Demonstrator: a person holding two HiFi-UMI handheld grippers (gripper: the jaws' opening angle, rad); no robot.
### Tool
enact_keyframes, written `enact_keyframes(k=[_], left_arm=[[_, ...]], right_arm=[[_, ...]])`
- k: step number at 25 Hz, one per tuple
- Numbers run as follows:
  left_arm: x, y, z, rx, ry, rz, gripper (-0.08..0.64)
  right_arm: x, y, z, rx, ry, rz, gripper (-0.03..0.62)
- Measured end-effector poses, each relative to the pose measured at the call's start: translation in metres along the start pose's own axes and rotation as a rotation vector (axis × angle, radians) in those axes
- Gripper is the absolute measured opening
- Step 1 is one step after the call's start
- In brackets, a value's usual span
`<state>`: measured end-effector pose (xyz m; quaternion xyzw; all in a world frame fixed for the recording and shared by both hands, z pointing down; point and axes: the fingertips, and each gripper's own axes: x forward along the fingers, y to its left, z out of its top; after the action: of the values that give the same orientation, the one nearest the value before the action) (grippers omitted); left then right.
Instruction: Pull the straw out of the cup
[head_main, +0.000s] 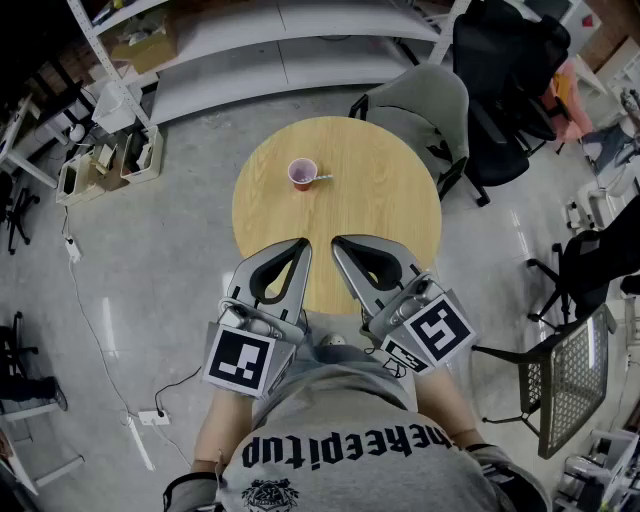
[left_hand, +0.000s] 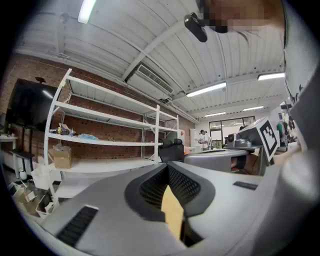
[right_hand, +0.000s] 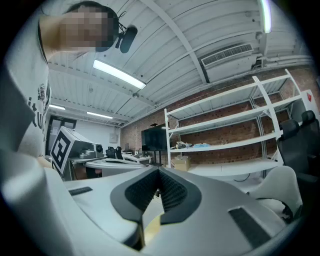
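Observation:
A small pink cup (head_main: 302, 173) stands on the far left part of a round wooden table (head_main: 380, 200). A straw (head_main: 322, 179) sticks out of the cup toward the right. My left gripper (head_main: 303, 244) and right gripper (head_main: 338, 243) hover side by side over the table's near edge, well short of the cup. Both are shut with nothing between the jaws. In the left gripper view the left gripper (left_hand: 167, 167) points level at white shelves, and in the right gripper view the right gripper (right_hand: 159, 172) does the same. Neither view shows the cup.
A grey chair (head_main: 420, 105) stands at the table's far right, with a black office chair (head_main: 505, 80) behind it. A mesh chair (head_main: 575, 370) sits near right. White shelving (head_main: 250, 40) runs along the far wall. A power strip (head_main: 150, 417) lies on the floor at left.

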<state>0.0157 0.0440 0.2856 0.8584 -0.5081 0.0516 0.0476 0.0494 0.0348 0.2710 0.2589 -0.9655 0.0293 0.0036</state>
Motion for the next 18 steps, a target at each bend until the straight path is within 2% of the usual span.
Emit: enact_keyframes(k=[6, 10, 15, 18], left_arm=[[0.000, 0.009, -0.001, -0.003, 0.003, 0.003, 0.026], [0.003, 0.021, 0.005, 0.023, -0.059, 0.012, 0.026], [0.005, 0.027, -0.001, -0.002, -0.018, 0.007, 0.026], [0.008, 0.037, 0.005, 0.009, -0.055, 0.007, 0.026]], right_arm=[[0.008, 0.000, -0.001, 0.000, 0.001, 0.002, 0.009], [0.016, -0.001, -0.002, 0.003, 0.007, 0.003, 0.009], [0.024, -0.004, -0.007, 0.004, 0.023, -0.006, 0.009], [0.033, -0.008, -0.010, 0.018, 0.038, -0.020, 0.011]])
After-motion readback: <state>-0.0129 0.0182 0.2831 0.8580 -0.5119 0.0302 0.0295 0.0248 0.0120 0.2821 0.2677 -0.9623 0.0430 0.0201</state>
